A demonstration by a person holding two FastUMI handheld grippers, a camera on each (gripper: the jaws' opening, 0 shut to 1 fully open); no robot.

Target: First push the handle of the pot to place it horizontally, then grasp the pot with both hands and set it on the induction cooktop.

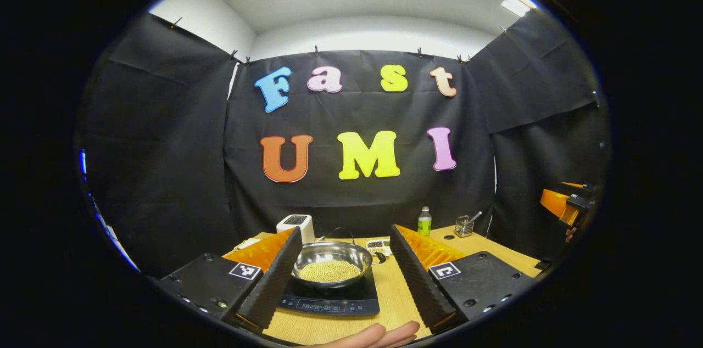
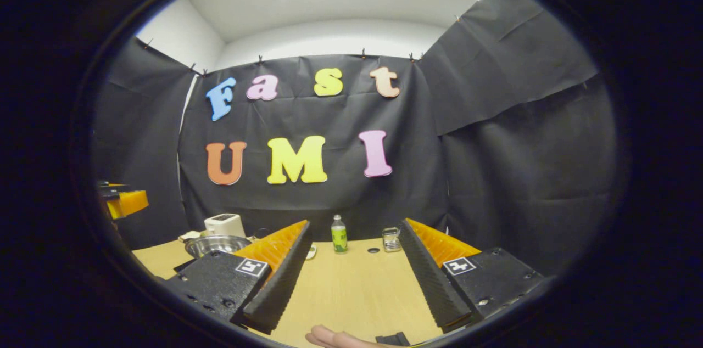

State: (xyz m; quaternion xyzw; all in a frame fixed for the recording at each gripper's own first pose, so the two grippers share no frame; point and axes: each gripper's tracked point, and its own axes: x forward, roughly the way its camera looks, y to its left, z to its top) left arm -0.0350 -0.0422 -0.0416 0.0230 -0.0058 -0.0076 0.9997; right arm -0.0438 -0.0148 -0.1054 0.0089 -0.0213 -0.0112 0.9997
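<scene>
table (image 1: 483, 249), pale wood, carries everything. induction cooktop (image 1: 335, 296) sits near its front edge in the left gripper view. pot (image 1: 331, 263), a shallow steel bowl-shaped pan with a bed of small tan grains in it, is resting on the cooktop. so the task's thing looks to be already at its goal. a dark stub at the pot's right rim may be the handle; too small to tell its direction.

behind the pot: white appliance (image 1: 295, 225). further right: green-labelled bottle (image 1: 424, 221), small metal holder (image 1: 464, 225) with a utensil standing in it, and a small dish (image 1: 377, 245) just beside the pot.

risks, judged from this layout:
- pot is round-bottomed and full of loose grains. any nudge from a finger passing close could tip it or scatter grains over the cooktop.
- left finger of the left gripper overlaps the pot's left rim in its own view; contact or mere occlusion, cannot tell. if touching, a sideways pull would drag the pot off centre.
- bottle stands upright in the right gripper's line of travel. a forward sweep would knock it over.

left gripper (image 1: 340, 274): jaws spread wide, pot seen between them, nothing pinched.

right gripper (image 2: 357, 276): jaws spread wide over bare table, holding nothing, touching nothing. pot (image 2: 217, 244) is off to its left.
</scene>
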